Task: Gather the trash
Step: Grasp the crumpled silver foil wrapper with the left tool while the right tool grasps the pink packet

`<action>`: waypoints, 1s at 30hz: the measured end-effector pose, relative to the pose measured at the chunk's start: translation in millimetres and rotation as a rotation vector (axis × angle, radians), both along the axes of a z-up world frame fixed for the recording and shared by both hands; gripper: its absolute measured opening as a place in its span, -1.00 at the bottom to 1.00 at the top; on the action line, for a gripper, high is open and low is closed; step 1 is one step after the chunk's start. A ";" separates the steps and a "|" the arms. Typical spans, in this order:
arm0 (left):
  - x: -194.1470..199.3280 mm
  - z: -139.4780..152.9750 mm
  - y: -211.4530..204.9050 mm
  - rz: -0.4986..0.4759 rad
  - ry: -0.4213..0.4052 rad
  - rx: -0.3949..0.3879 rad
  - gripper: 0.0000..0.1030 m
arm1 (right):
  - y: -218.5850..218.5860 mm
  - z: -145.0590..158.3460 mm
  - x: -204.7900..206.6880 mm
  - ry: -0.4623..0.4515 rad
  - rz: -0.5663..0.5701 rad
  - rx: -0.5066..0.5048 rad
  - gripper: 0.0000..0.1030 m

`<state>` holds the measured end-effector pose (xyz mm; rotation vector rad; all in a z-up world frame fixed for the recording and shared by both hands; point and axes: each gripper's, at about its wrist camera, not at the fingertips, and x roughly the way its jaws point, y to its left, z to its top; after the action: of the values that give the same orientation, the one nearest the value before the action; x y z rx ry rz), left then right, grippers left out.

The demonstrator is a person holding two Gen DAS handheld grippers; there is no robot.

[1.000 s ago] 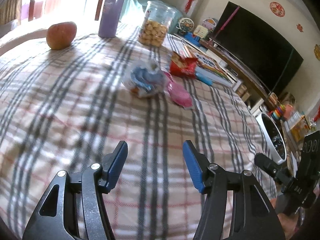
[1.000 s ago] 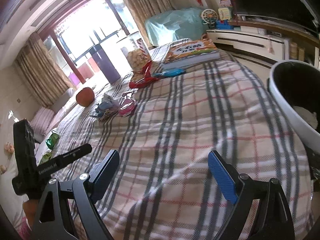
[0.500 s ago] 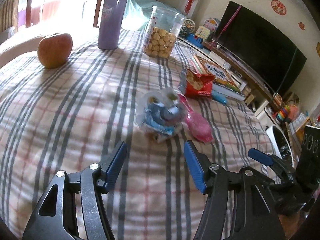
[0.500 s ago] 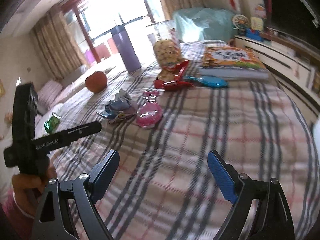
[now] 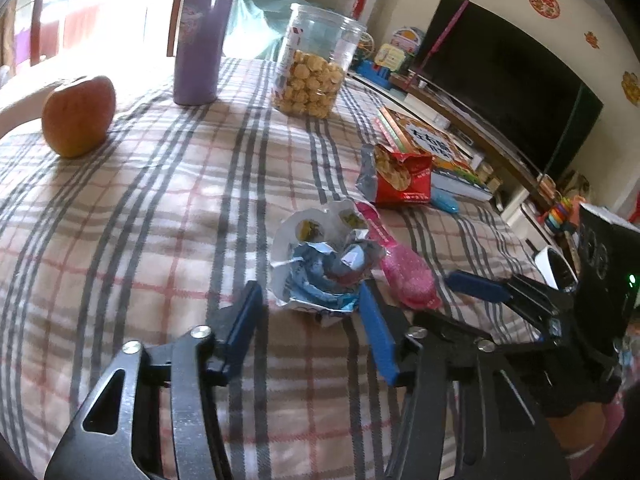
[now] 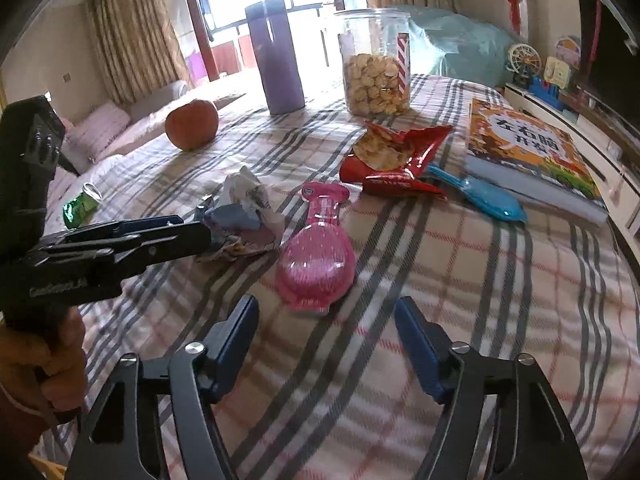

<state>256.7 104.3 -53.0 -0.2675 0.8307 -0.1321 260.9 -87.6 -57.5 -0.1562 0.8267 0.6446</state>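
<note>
A crumpled blue and white wrapper (image 5: 320, 264) lies on the plaid tablecloth (image 5: 160, 220). My left gripper (image 5: 310, 292) is low at its near edge, jaws closing, and the wrapper's near part sits between the tips with a gap on the left side. Beside the wrapper lies a pink pouch (image 6: 316, 264). My right gripper (image 6: 326, 306) is at the pouch's near end, jaws closing, and the pads stand clear of it. A torn red snack bag (image 6: 396, 160) lies farther back. The left gripper (image 6: 192, 234) shows side-on against the wrapper (image 6: 244, 208).
An apple (image 5: 78, 116), a purple bottle (image 5: 200, 36) and a snack jar (image 5: 312, 64) stand at the back. A book (image 6: 532, 152) and a blue scoop (image 6: 488, 196) lie on the right. A green can (image 6: 80, 204) lies off the table's left, a white bin (image 5: 556, 268) on its right.
Both grippers have moved forward over the cloth to the trash. The wrapper now lies at the left tips and the pink pouch at the right tips. Both pairs of jaws stand narrower.
</note>
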 end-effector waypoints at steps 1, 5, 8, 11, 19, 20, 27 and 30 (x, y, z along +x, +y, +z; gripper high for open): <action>0.8 -0.8 -0.5 -0.010 0.000 -0.003 -0.22 | 1.6 -0.3 2.2 0.000 -0.001 -0.006 0.28; -1.2 -1.6 -4.1 -0.046 -0.011 0.005 -0.38 | 6.7 -3.3 8.7 0.006 -0.007 -0.022 -0.08; -4.8 0.5 -3.7 -0.062 -0.021 -0.001 -0.54 | 5.5 -3.5 8.6 0.014 -0.019 -0.017 -0.47; -9.3 1.9 -3.1 -0.087 -0.012 -0.027 -0.98 | -4.8 -2.8 7.7 0.059 -0.055 0.035 -0.63; -45.7 2.7 2.8 -0.114 0.000 -0.054 -0.98 | -25.7 1.0 -15.1 0.109 -0.110 0.111 -0.53; -49.2 2.3 5.2 -0.112 0.004 -0.057 -0.98 | -27.7 1.7 -18.0 0.111 -0.115 0.120 -0.42; -64.8 -7.1 28.3 -0.078 0.060 -0.104 -0.98 | -19.6 7.0 -20.7 0.028 -0.147 0.065 0.07; -64.2 -12.7 32.7 -0.065 0.088 -0.120 -0.79 | -8.6 5.7 -10.5 0.016 -0.142 0.052 0.20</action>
<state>192.5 137.1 -65.7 -0.3615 0.9211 -0.2329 250.4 -96.2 -51.8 -0.0453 0.8279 0.5340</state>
